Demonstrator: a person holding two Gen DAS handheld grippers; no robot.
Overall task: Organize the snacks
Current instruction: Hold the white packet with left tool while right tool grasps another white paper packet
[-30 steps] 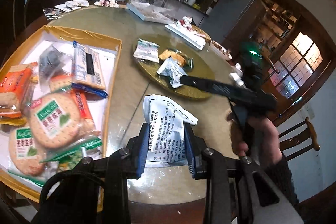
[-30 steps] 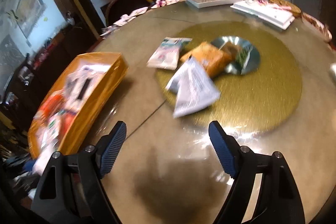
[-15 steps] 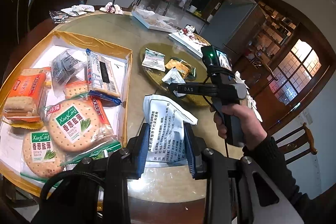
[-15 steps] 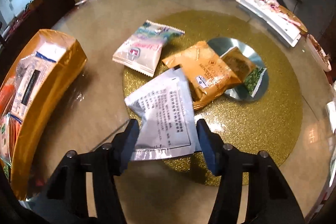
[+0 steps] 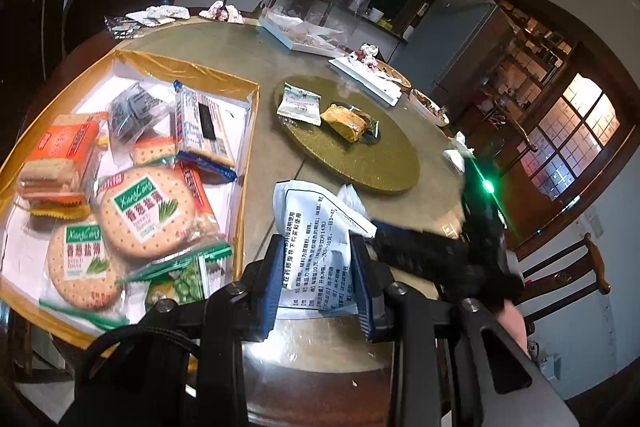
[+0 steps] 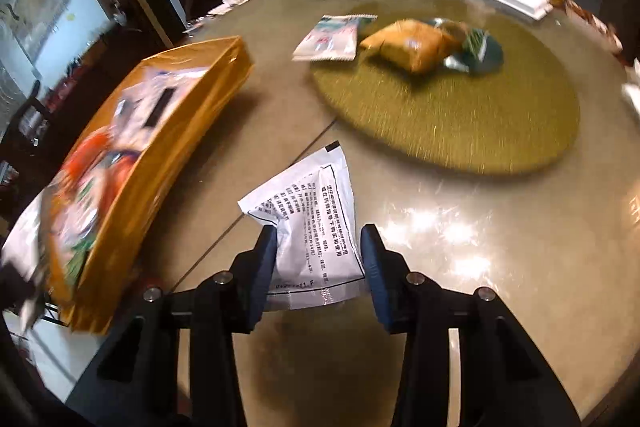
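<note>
White foil sachet sits pinched in the left gripper, clenched on its lower end, above the table edge just beside the gold-rimmed box of biscuits. Second white sachet sits between the right gripper fingers, which have just been closing; pads look pressed on its sides, packet crumpled and lifted off the table. Both packets look light, thin and crinkly, likely slippery; best held at the flat sealed edge, not the puffy middle. Right gripper tilts steeply down, near the left one; left angled down more gently. Green-white packet and orange packet wait on the gold turntable.
</note>
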